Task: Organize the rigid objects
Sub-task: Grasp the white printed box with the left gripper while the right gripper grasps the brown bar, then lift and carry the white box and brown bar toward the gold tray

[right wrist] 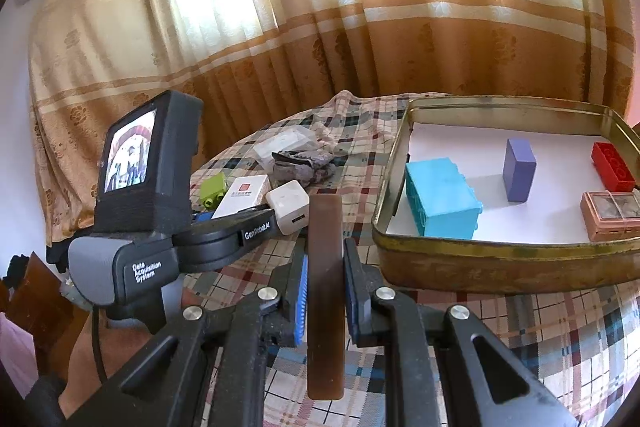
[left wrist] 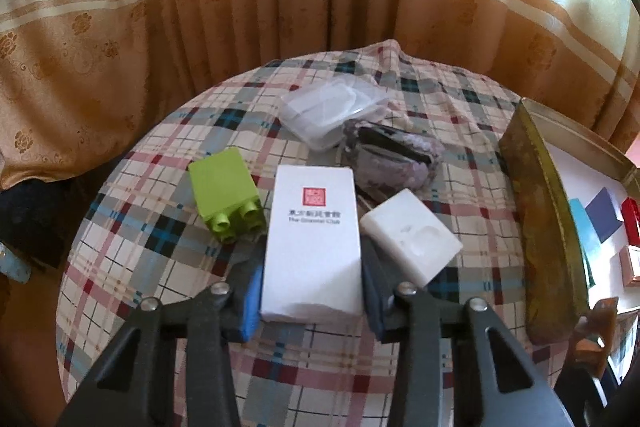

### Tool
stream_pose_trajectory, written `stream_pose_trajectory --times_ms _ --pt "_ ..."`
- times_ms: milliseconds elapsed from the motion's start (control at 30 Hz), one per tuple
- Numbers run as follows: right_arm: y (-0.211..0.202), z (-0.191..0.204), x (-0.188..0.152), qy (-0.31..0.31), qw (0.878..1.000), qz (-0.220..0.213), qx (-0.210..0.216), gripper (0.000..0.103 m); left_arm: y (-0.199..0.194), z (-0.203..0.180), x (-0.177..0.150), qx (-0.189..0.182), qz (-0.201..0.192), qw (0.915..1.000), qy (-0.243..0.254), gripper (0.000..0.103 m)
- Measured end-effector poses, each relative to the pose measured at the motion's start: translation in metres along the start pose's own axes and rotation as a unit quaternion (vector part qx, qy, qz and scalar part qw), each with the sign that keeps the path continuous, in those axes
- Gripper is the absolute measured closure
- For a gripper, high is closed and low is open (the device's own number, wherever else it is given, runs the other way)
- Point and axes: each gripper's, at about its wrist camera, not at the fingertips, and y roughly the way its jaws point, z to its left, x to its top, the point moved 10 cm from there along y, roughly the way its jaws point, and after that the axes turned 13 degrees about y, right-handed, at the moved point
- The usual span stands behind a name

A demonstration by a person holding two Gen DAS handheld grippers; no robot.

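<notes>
L gripper [left wrist: 312,291] sits w/ its jaws either side of the white carton [left wrist: 314,239], a tall box w/ a red square logo, lying flat on the plaid tablecloth [left wrist: 160,247]. Blue pad on the left side and dark pad on the right both look pressed to the carton's long sides near its near end, so it reads as gripped.

Around the carton: green toy brick [left wrist: 225,201] just left, studs facing near; white charger block [left wrist: 410,237] just right, close to the carton's edge; can't tell if they touch. Farther off, a crumpled grey cloth bundle [left wrist: 394,155], and beyond that a clear plastic box [left wrist: 334,109].

R gripper [right wrist: 325,291] is closed on a brown flat bar [right wrist: 325,291], held upright on edge between its pads, bar sticking out above and below the jaws. It's over the cloth near the tin tray [right wrist: 500,259].

The tray is right of the loose items, white-lined. In it: turquoise brick [right wrist: 442,205] at near left, purple block [right wrist: 519,169] standing mid-tray, red brick [right wrist: 612,167] at far right, pink box [right wrist: 612,215] at near right. All four apart from each other.

Striped tan curtain [right wrist: 360,27] behind the table.
</notes>
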Motion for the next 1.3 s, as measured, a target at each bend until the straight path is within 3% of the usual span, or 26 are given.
stream_pose_trajectory --times_ms 233,433,733,900,1100,1300 --pt "-0.003 -0.004 0.001 0.007 1.000 -0.009 -0.008 0.086 -0.040 -0.002 0.016 0.044 -0.089 0.9948 0.023 0.062" --pt "-0.006 -0.005 0.003 0.006 1.000 -0.018 -0.013 0.086 -0.066 -0.002 0.021 0.053 -0.141 0.9882 0.029 0.062" --pt "-0.013 -0.005 0.006 -0.003 0.999 -0.040 -0.026 0.086 -0.086 -0.003 0.015 0.040 -0.167 0.9849 0.020 0.062" --pt "-0.018 -0.003 0.009 -0.011 0.998 -0.059 -0.034 0.086 -0.098 0.012 0.007 0.002 -0.188 0.9820 -0.020 0.062" --pt "-0.029 -0.003 0.012 -0.016 0.995 -0.088 -0.045 0.086 -0.097 0.024 -0.006 -0.017 -0.180 0.9823 -0.050 0.062" --pt "-0.033 -0.003 0.014 -0.012 0.995 -0.096 -0.037 0.086 -0.100 0.022 -0.009 -0.002 -0.181 0.9824 -0.044 0.062"
